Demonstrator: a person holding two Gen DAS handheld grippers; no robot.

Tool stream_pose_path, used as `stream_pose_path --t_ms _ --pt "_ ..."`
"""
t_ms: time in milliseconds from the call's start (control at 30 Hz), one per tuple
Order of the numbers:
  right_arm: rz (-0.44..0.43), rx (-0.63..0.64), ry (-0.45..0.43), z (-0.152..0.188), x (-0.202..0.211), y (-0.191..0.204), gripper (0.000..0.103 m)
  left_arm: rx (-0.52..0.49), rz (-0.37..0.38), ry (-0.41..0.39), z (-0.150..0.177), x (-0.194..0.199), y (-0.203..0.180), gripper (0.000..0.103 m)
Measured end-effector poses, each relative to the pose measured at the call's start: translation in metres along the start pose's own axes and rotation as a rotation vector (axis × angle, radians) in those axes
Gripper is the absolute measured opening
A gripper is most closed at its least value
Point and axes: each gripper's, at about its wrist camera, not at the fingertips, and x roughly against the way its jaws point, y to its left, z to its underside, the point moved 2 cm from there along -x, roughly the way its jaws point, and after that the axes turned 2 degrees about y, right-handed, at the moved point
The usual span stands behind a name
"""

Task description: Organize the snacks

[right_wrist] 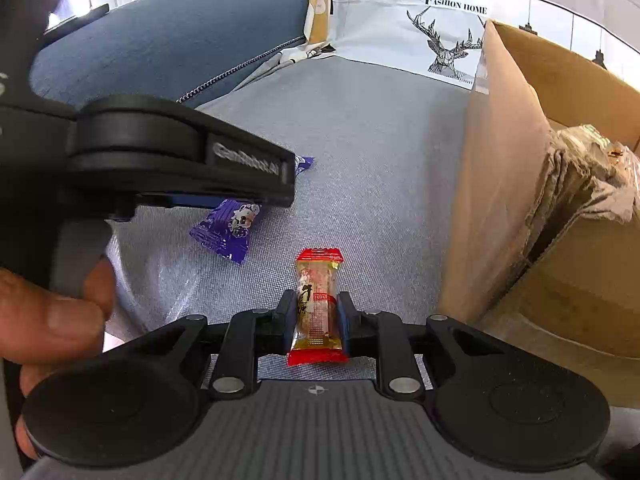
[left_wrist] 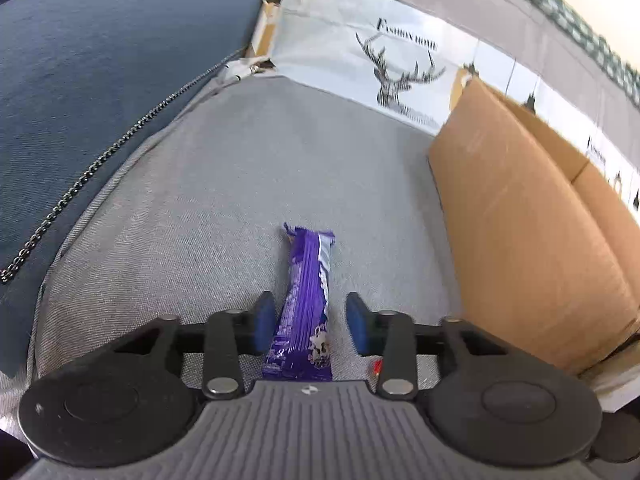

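Observation:
A purple snack bar (left_wrist: 306, 280) lies lengthwise on the grey seat cushion (left_wrist: 240, 180), between the blue pads of my left gripper (left_wrist: 310, 300). The left pad is against the wrapper, while a gap shows at the right pad, so the gripper is open. In the right wrist view my right gripper (right_wrist: 316, 300) is shut on a small red-and-yellow wrapped snack (right_wrist: 318, 304), just above the cushion (right_wrist: 380, 160). The purple bar (right_wrist: 228, 228) shows there partly hidden under the left gripper's black body (right_wrist: 180, 168).
An open cardboard box (right_wrist: 500, 200) stands close on the right, with a crumpled clear bag (right_wrist: 592, 176) inside; it also fills the right of the left wrist view (left_wrist: 520, 240). A dark blue cushion (left_wrist: 100, 80) lies at left. Behind is a white deer-print cloth (left_wrist: 392, 68). A hand (right_wrist: 52, 320) holds the left gripper.

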Motion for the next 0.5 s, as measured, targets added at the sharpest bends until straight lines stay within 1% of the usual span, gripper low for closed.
stream_pose_path --t_ms 33,67,100,167,267,400,500 --pt "0.003 0.005 -0.002 0.0 0.0 0.001 0.023 -0.007 -0.004 0.005 0.0 -0.002 -0.002 0.028" --pt "0.006 0.011 -0.005 0.001 0.0 0.002 0.023 -0.01 -0.001 0.006 -0.001 -0.003 -0.002 0.021" --pt "0.009 0.019 -0.008 0.001 0.001 0.002 0.022 -0.007 0.005 0.006 -0.001 -0.003 -0.002 0.019" --pt "0.017 0.025 -0.019 0.0 0.002 0.003 0.019 0.013 0.018 -0.005 -0.002 0.001 0.002 0.017" --pt "0.011 0.011 -0.058 -0.003 0.011 0.001 0.018 0.074 0.06 -0.048 -0.006 0.015 0.012 0.017" --pt "-0.01 0.001 -0.134 -0.007 0.033 -0.002 0.018 0.191 0.127 -0.124 -0.011 0.042 0.031 0.017" --pt "-0.031 -0.001 -0.211 -0.012 0.054 -0.002 0.018 0.292 0.172 -0.169 -0.01 0.063 0.046 0.017"
